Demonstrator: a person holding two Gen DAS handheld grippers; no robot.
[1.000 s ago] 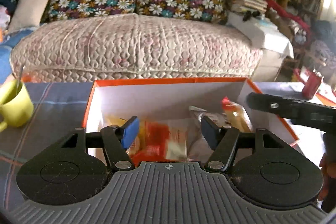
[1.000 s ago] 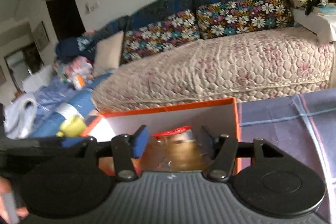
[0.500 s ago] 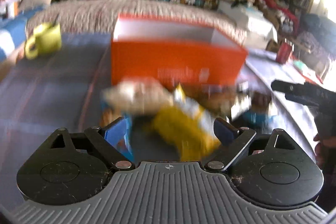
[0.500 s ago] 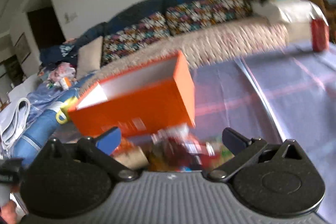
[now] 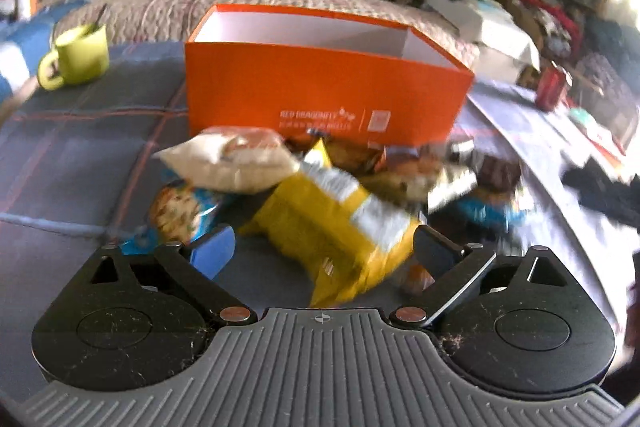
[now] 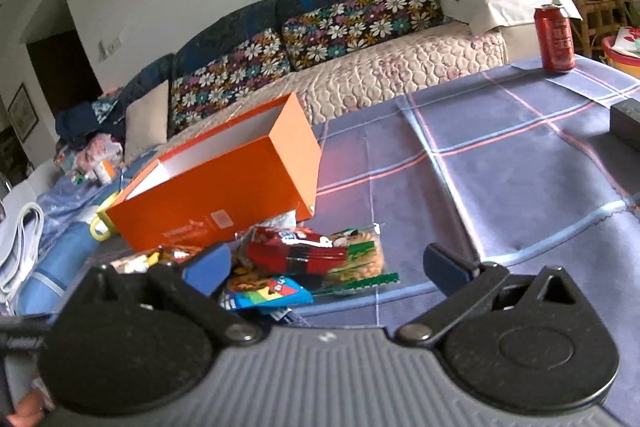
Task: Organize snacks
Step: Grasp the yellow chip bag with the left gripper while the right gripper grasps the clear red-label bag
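Right now my left gripper (image 5: 324, 247) has just spread wide over a yellow snack bag (image 5: 340, 223), not pinching it, and my right gripper (image 6: 328, 263) gapes empty. Beyond both, loose snacks (image 6: 316, 259) lie heaped on the worktop (image 6: 500, 163) against the orange box (image 5: 320, 87).

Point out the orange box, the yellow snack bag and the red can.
orange box (image 5: 320, 95), left wrist view, front wall.
yellow snack bag (image 5: 320, 231), left wrist view, middle.
red can (image 6: 555, 39), right wrist view, side.
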